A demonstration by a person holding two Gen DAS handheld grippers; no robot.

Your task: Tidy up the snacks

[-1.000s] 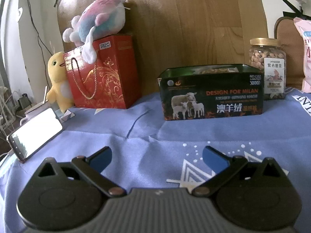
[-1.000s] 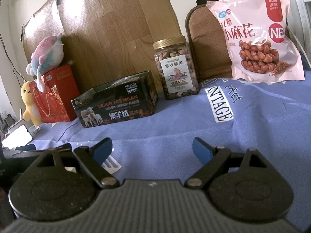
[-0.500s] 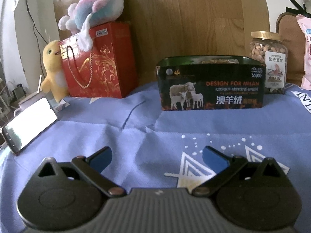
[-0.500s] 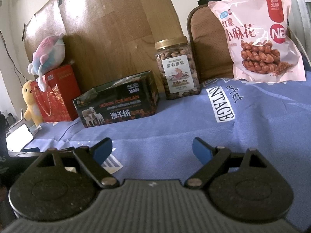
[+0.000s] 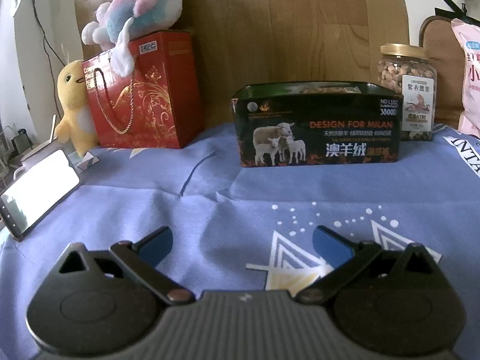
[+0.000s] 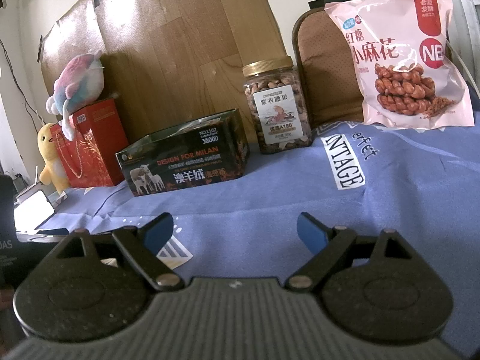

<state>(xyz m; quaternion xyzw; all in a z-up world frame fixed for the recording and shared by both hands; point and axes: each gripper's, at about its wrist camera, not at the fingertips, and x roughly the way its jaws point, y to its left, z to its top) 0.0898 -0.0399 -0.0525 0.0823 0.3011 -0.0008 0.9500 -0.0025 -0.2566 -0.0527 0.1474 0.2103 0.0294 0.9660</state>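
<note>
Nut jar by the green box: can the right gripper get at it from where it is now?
Probably yes. The right gripper is open, with only bare blue cloth between it and the nut jar. The green box stands just left of the jar, so clearance on that side looks tight.

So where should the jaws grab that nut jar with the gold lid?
Probably grip the nut jar across its clear body below the gold lid, coming level from the front. It stands upright, with the dark box close on its left.

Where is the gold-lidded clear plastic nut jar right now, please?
The gold-lidded clear plastic nut jar stands upright at the back, between the dark green open box and the pink snack bag.
</note>
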